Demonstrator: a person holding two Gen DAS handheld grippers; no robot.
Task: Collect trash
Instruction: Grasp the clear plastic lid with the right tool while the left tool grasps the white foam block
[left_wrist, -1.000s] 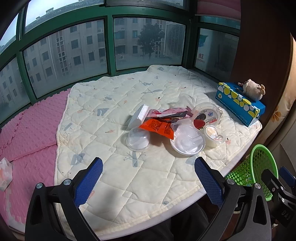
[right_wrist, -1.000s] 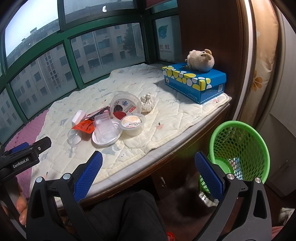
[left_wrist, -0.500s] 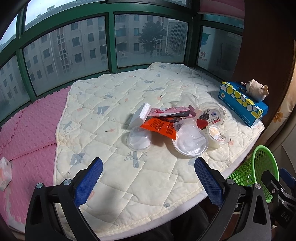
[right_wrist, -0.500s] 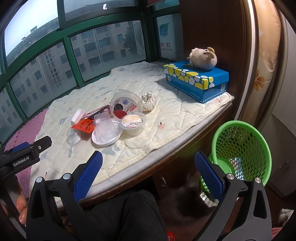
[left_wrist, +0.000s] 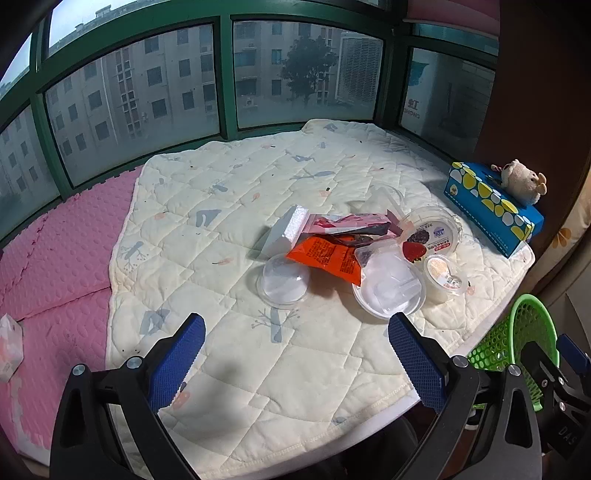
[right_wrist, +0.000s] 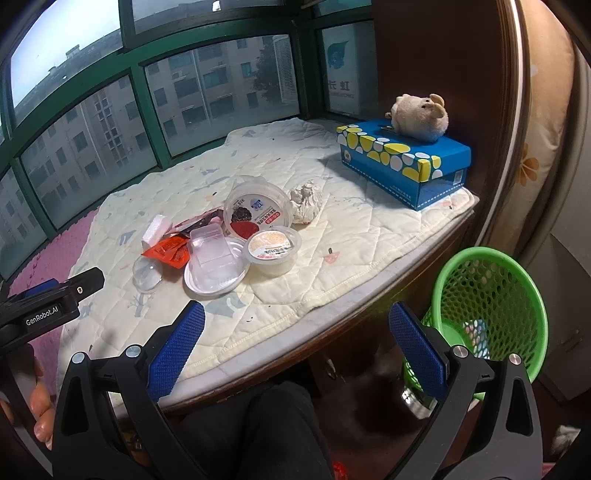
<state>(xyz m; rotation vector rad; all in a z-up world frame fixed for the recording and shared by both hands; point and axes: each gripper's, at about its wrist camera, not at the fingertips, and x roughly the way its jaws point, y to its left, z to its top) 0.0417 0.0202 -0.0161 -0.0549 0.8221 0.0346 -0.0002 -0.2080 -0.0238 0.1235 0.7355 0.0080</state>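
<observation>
Trash pile (left_wrist: 354, 254) on quilt (left_wrist: 221, 221)

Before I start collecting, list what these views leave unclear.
- Green basket: contents seen only through its mesh in the right wrist view; cut off by the right gripper in the left wrist view.
- Lid print on the small cup: too small to read.
- Pink wrapper: partly buried under other trash.

The left black two-finger tool with blue ribbed pads (left_wrist: 295, 363) is held with its fingers spread wide apart and nothing between them. The right black two-finger tool with blue ribbed pads (right_wrist: 295, 350) is likewise spread wide and empty. In the right wrist view, the person's left hand (right_wrist: 38, 404) grips the left tool's handle at the frame's left edge, fingertips showing.
</observation>
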